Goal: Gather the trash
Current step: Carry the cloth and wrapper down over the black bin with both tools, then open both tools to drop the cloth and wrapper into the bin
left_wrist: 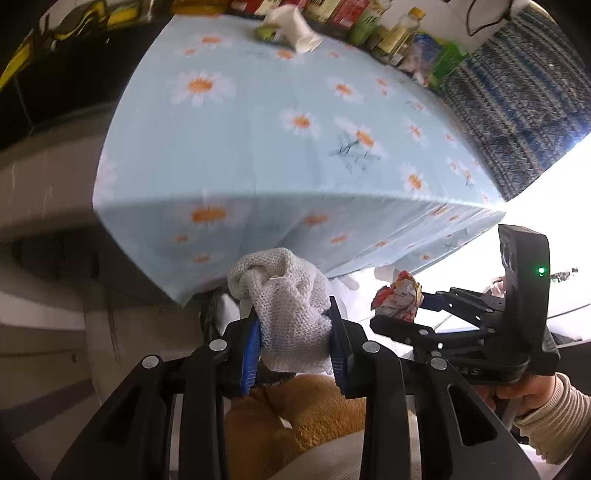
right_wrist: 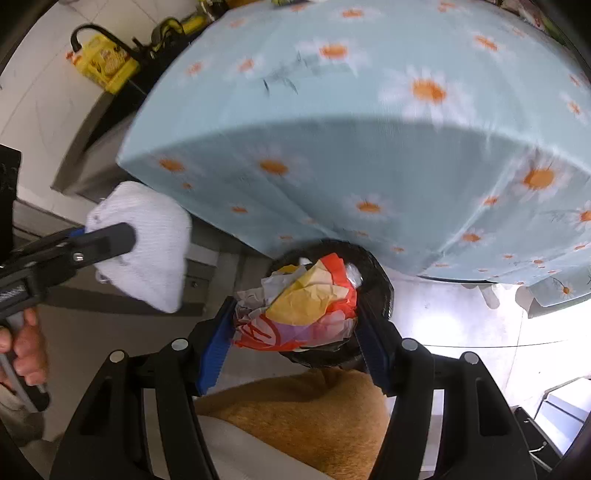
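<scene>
My left gripper (left_wrist: 293, 325) is shut on a crumpled white knitted cloth (left_wrist: 284, 302), which bulges up between its blue pads; the same cloth (right_wrist: 144, 247) shows in the right wrist view at the left. My right gripper (right_wrist: 295, 325) is shut on a crumpled red, yellow and white paper wrapper (right_wrist: 303, 306). That wrapper (left_wrist: 397, 297) also appears at the right of the left wrist view. Directly below the wrapper sits a black-lined bin (right_wrist: 380, 280), partly under the table's edge, mostly hidden behind the wrapper. Both grippers point steeply down, side by side, in front of the table.
A table with a light blue daisy tablecloth (left_wrist: 258, 147) fills the upper view; its hanging edge (right_wrist: 332, 177) is just beyond both grippers. Bottles and packets (left_wrist: 369, 22) line its far side. An orange-brown furry thing (right_wrist: 314, 413) lies below. A yellow bag (right_wrist: 103, 66) stands far left.
</scene>
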The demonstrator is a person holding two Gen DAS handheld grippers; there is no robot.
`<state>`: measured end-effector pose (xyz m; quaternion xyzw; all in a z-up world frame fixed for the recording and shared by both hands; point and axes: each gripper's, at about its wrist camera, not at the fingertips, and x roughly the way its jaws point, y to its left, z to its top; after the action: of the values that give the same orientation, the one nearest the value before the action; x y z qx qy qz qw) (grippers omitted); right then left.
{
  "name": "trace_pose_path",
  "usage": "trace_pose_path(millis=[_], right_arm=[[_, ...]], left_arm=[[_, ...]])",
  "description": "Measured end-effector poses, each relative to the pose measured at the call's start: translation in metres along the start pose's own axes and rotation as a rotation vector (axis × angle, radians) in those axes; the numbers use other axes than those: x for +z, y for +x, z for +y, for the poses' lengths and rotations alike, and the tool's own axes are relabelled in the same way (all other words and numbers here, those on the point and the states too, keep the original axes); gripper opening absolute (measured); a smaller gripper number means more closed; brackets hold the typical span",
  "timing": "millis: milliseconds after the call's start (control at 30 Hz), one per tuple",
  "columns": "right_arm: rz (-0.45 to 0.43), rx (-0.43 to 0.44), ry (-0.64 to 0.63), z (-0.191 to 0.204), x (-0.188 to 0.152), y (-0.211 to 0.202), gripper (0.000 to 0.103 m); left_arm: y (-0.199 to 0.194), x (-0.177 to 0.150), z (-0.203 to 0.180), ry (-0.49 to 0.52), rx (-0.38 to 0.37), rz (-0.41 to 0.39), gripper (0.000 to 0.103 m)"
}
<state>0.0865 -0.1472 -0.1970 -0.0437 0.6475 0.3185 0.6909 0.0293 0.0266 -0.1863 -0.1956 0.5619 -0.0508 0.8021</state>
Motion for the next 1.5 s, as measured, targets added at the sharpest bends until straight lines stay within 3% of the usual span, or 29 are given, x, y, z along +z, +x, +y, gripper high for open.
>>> trace_pose_path(millis=[333,467,767,967,1100,1200,1500], right_arm=[[0.129,0.027,-0.020,-0.031,-0.017,0.059,0.063],[0.169,0.035,-0.030,-0.038,-0.018,0.079,0.063],[0.202,0.037,-0.084,-0.042,-0.014,0.103,0.063],[0.209,0.057,-0.069,-0.046,-0.009,0.105,0.065],[0.202,0.055,-0.076,-0.045,-0.005,0.102,0.070],[0.184,0.068,-0.065,-0.046,-0.003,0.094,0.076],[0.149,0.079,-0.036,-0.051,-0.002,0.072,0.076]], left_arm=[[0.046,-0.032,0.010,-0.098,0.080,0.097,0.030],[0.065,-0.041,0.017,-0.156,0.086,0.134,0.030],[0.098,-0.047,0.020,-0.168,0.078,0.171,0.030],[0.107,-0.044,0.023,-0.171,0.084,0.183,0.031],[0.112,-0.041,0.019,-0.180,0.073,0.201,0.045],[0.110,-0.039,0.016,-0.166,0.100,0.197,0.045],[0.089,-0.032,0.016,-0.175,0.122,0.165,0.045]])
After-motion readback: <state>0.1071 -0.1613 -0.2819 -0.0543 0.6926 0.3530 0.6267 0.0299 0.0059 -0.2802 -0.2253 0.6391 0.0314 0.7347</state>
